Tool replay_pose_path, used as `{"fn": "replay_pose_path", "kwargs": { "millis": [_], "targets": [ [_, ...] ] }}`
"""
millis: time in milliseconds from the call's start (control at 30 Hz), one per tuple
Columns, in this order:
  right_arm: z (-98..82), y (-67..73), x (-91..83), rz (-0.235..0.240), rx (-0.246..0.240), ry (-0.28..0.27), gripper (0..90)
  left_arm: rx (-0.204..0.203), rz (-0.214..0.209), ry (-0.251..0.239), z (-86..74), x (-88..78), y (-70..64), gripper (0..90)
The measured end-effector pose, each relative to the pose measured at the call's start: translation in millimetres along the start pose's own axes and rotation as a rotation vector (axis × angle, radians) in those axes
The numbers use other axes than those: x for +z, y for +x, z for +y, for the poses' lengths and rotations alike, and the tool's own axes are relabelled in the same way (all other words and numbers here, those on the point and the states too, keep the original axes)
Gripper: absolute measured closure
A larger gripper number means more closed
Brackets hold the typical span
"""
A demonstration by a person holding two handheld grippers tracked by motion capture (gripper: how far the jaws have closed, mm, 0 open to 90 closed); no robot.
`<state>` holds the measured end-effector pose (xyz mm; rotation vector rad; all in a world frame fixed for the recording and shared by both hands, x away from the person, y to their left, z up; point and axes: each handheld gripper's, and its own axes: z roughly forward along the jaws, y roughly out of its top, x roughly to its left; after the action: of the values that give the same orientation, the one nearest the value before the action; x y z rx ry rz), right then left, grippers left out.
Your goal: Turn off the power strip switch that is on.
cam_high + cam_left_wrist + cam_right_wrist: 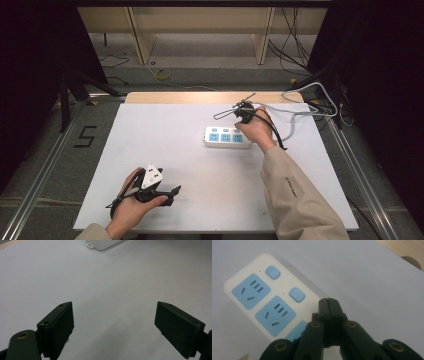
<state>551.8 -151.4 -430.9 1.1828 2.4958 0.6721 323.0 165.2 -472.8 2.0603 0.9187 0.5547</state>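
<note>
A white power strip (226, 137) with three blue sockets lies right of the table's middle. In the right gripper view the power strip (264, 300) shows two blue switches above its sockets, and a small red light glows near the jaws. My right gripper (328, 302) hovers over the strip's right end, its two black jaws pressed flat together with nothing between them. In the high view the right gripper (245, 116) sits just behind the strip. My left gripper (176, 190) rests low near the table's front left, and its jaws (113, 322) stand wide apart over bare surface.
The white table top (165, 150) has a wooden strip along its far edge. The strip's grey cable (300, 112) loops off the back right corner. A corner of the power strip (100, 245) shows at the top of the left gripper view. Shelving legs stand on the floor beyond.
</note>
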Motion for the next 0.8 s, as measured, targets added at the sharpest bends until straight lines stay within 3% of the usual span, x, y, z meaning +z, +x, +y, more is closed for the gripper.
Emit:
{"fn": "replay_pose_path", "kwargs": {
  "millis": [800],
  "targets": [
    [4.4,1.3,8.8,0.003,-0.011,0.066,90.0,0.001,-0.004,-0.001,0.3,0.3,-0.1,15.4]
  ]
}}
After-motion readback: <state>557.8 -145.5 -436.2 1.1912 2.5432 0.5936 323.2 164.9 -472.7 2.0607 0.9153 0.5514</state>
